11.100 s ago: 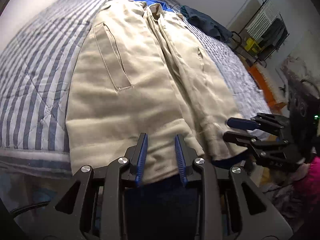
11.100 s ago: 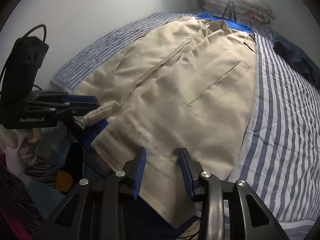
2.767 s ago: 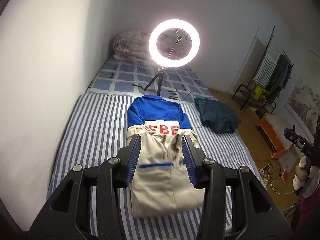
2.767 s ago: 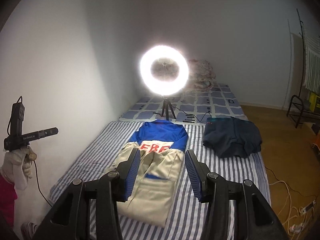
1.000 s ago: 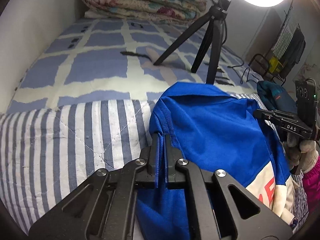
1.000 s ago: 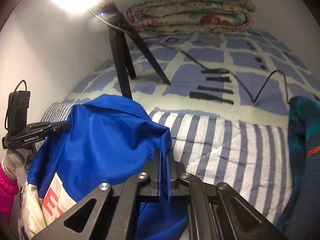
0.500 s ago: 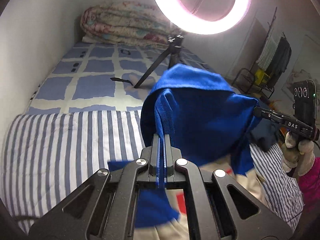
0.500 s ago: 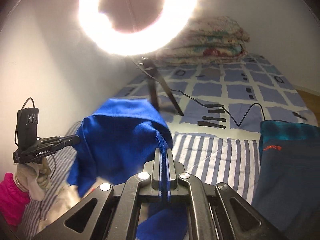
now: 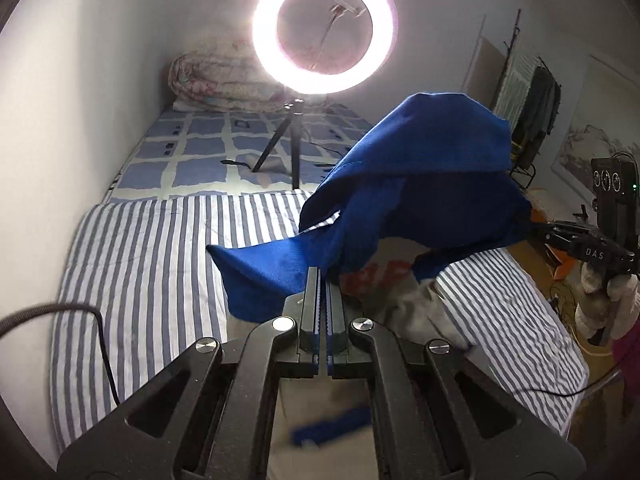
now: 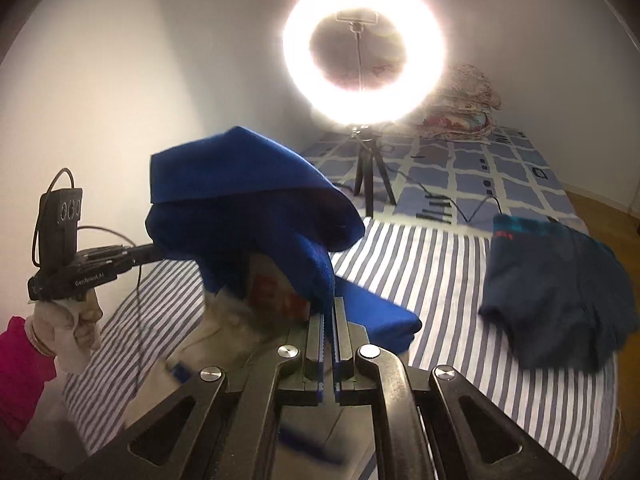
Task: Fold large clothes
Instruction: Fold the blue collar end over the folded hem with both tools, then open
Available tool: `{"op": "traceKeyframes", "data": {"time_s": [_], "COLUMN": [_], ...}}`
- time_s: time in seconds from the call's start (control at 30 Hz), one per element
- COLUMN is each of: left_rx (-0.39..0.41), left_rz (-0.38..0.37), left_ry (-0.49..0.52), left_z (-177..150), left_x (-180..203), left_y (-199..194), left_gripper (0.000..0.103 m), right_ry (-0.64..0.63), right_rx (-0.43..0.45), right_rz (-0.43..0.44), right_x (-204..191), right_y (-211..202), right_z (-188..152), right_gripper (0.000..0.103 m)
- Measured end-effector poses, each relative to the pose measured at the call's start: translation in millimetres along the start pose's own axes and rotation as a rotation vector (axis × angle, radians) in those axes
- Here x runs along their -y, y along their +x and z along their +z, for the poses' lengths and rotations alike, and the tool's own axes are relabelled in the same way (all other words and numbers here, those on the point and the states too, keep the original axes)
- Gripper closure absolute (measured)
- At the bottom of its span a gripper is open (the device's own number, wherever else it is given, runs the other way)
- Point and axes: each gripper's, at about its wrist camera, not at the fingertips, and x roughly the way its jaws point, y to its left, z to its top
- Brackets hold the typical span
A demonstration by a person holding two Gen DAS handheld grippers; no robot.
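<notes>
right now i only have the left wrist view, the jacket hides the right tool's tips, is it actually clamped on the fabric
observer: Yes. In the right wrist view the right tool is shut, with a fold of the blue jacket pinched in it.
operator: anything on the bed behind the jacket that i cant see
observer: A dark teal garment lies on the striped sheet, apart from the jacket.
operator: any cable near it
observer: A black cable runs from the tripod across the checked sheet toward that garment's far edge. I cannot tell if they touch.
</notes>
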Motion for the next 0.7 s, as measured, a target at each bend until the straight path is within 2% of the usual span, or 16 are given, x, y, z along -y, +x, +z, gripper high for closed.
{"op": "traceKeyframes", "data": {"time_s": [0.17,0.33,0.5,0.7], "left_rx": [-0.007,-0.023,-0.066,-0.155], "left_rz": [-0.007,-0.003,0.008,0.063], "left_ry": [-0.002,-0.030,-0.102,-0.085], "left_z": [-43,-104,-163,-210], "left_x": [22,29,28,35], "left_y": [-40,-67,-74,-58], "left_gripper": [0.103,0.103,0.103,0.103], "right_ry": [0.009,-0.013,-0.010,-0.022], "right_rx": [-0.008,-0.054,-0.099,-0.174], "right_rz": [0.007,0.011,0.012,-0.030], "right_x": [-27,-53,-62,-64], "right_y": [-36,-53,-59,-49], "right_z": [-45,-106,-160,-207], "right_gripper": [0.103,0.103,0.103,0.103]}}
